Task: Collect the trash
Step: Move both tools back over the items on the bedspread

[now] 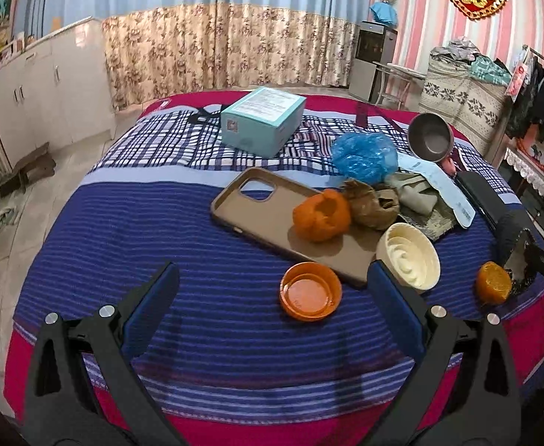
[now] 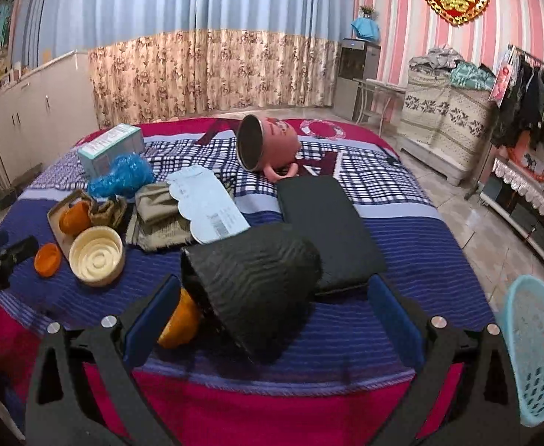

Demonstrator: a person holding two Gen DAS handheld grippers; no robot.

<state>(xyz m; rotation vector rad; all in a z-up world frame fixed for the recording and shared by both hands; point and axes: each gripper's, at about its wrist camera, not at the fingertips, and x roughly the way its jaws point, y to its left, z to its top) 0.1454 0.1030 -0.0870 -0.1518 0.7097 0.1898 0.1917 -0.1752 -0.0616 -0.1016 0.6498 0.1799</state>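
Note:
On the striped blanket (image 1: 160, 223) lie an orange peel (image 1: 322, 215) on a brown phone case (image 1: 272, 219), a crumpled brown paper (image 1: 374, 204), a blue plastic bag (image 1: 365, 156), an orange lid (image 1: 310, 291), a cream lid (image 1: 409, 254) and a second orange peel (image 1: 493, 282). My left gripper (image 1: 272, 297) is open and empty, just short of the orange lid. My right gripper (image 2: 272, 308) is open around a tipped black bin (image 2: 257, 282); the second peel (image 2: 181, 319) lies at its mouth. The cream lid (image 2: 97, 254) shows at the left there.
A teal box (image 1: 262, 120), a tipped pink pot (image 2: 268, 143), a black pad (image 2: 327, 223), folded cloth (image 2: 160, 212) and a pale blue card (image 2: 207, 204) lie on the bed. A light blue basket (image 2: 536, 349) stands at the right. Cabinets line the left wall.

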